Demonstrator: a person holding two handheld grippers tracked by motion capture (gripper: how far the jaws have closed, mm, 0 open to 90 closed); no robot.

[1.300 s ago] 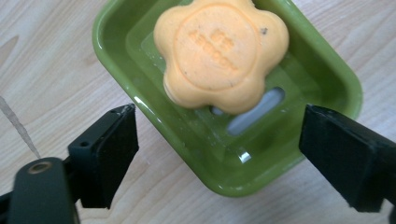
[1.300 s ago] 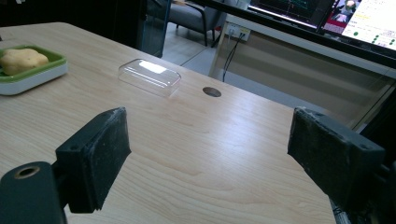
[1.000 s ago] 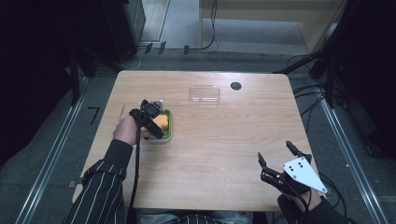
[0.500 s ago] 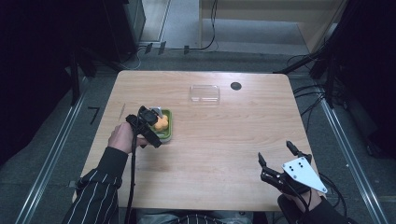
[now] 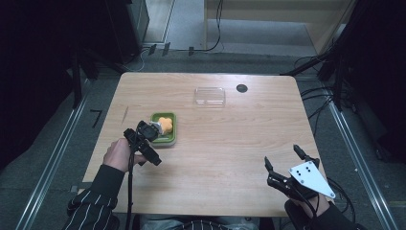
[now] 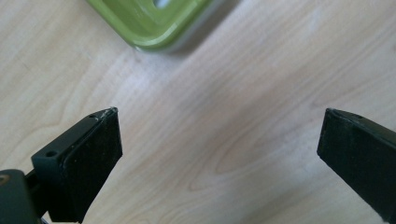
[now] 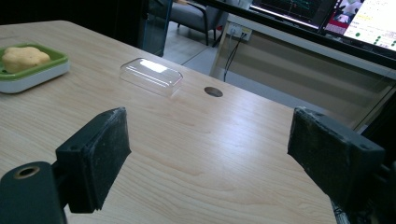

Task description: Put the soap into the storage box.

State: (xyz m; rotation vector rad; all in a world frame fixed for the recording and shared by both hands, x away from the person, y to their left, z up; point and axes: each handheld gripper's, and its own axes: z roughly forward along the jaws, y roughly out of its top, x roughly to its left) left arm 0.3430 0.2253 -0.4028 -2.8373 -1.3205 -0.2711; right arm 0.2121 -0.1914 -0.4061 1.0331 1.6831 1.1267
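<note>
tray (image 5: 169,128): green, white base | food piece (image 5: 165,124): orange-yellow | lid (image 5: 209,96): clear | counter (image 5: 230,143): light wood grain | sleeve (image 5: 93,206): black, white stripes

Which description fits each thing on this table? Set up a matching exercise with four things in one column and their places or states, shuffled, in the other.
Things:
1. green tray
2. yellow sponge
3. clear lid
4. left tongs

Descriptions:
A. lies alone near the table's far edge, beside a dark round hole
B. open, with bare wood between the jaws
C. lies inside another thing
D. holds something yellow

Pairs: 1-D, 2-C, 3-A, 4-B
</note>
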